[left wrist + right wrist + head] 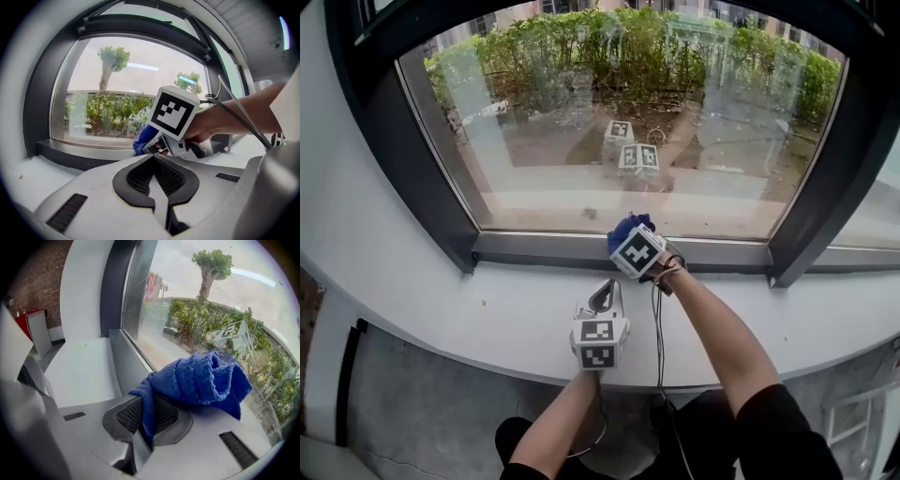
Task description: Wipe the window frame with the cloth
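A blue cloth is bunched against the dark bottom rail of the window frame, near its middle. My right gripper is shut on it, and its marker cube covers most of the jaws in the head view. In the right gripper view the cloth is pinched between the pads and spills over the right jaw, beside the frame rail. My left gripper rests low over the white sill, a little nearer to me, shut with nothing in it. From the left gripper view, its jaws point at the right gripper's cube and the cloth.
The white sill runs wide left and right below the frame. Dark upright frame posts stand at the left and the right. A black cable hangs from the right gripper across the sill. Shrubs show behind the glass.
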